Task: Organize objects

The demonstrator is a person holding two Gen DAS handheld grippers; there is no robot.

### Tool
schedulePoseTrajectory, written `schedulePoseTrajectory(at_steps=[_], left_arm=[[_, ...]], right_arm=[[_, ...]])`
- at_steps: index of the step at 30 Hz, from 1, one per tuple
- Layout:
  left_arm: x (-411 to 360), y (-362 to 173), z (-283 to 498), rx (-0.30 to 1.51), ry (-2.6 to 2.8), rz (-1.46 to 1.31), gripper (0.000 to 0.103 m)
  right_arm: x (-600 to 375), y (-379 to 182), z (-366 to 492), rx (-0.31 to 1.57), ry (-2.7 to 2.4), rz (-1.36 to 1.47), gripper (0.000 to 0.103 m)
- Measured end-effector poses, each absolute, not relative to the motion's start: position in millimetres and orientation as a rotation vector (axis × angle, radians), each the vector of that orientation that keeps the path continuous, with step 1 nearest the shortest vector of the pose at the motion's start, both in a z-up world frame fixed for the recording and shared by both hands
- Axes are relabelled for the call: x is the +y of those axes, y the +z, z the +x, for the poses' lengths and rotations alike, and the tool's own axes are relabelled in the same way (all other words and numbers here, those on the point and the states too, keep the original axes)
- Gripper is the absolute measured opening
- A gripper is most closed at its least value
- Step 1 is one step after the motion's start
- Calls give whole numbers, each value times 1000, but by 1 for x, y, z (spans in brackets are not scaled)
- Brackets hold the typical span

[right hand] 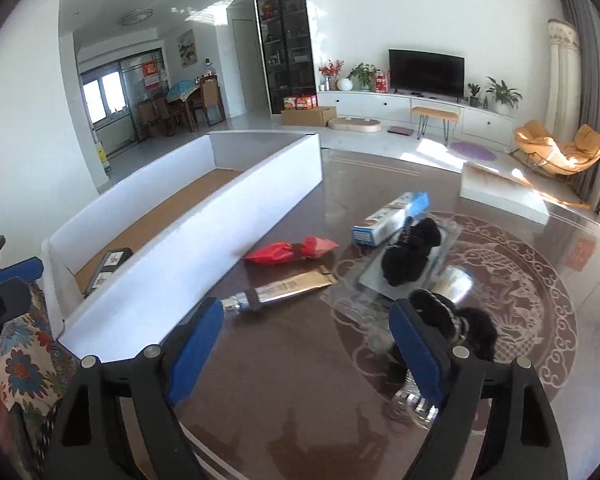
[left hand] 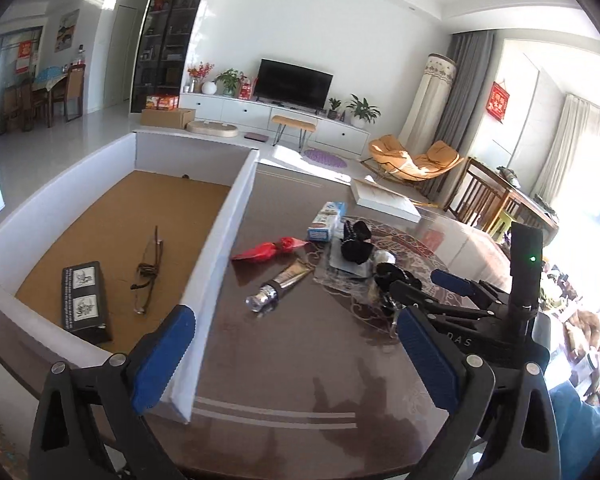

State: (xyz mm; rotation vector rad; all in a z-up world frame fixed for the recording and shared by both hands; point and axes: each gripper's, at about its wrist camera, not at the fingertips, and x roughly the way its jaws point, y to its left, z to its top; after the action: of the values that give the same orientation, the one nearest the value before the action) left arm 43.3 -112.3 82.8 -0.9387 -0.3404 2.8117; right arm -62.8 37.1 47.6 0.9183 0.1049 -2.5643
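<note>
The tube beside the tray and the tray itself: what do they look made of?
The tube looks like soft metal or foil laminate: crinkled silver near the cap, matte gold body. The tray looks like white cardboard or foam board, with thin, flat, matte walls and a brown cork-like floor.

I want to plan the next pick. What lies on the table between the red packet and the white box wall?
Nothing: in both wrist views, only bare brown table separates the red packet from the white box wall.

My left wrist camera looked down along its fingers from close above the table (left hand: 284,360), straddling the white tray's wall (left hand: 220,240). My right one sat just beside it, facing likewise. Both shared the tray, the red packet (right hand: 290,251) and the television wall.
</note>
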Motion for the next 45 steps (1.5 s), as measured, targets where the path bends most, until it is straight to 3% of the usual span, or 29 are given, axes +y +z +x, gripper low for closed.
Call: schedulePoseTrajectory(at_steps=[3,8,11,15,21,29,45], left_arm=[[-56,52,33,-302,2667,-1011,103],[-5,-7,16,-60,2639,-1184,103],[-6,-33,9,21,2647,-1272,103],[-23,-50,0,-27,2677,-1345,103],[-36,-54,2,-24,2746,-1336,103],[-33,-55,-1,52,2763,-1356,103],[-33,-54,1,57,2779,-1329,103]], right_arm=[[113,25,-47,109,-2714,1007,86],[191,-11,-37,120,-2792,1220,86],[196,-20,-39,173,-2793,1246,86],[183,-30,-40,202,-2741,1267,86],[167,-38,-45,271,-2723,1267,87],[175,-40,-52,188,-2727,1331,98],[178,-43,-58,127,-2718,1370,103]])
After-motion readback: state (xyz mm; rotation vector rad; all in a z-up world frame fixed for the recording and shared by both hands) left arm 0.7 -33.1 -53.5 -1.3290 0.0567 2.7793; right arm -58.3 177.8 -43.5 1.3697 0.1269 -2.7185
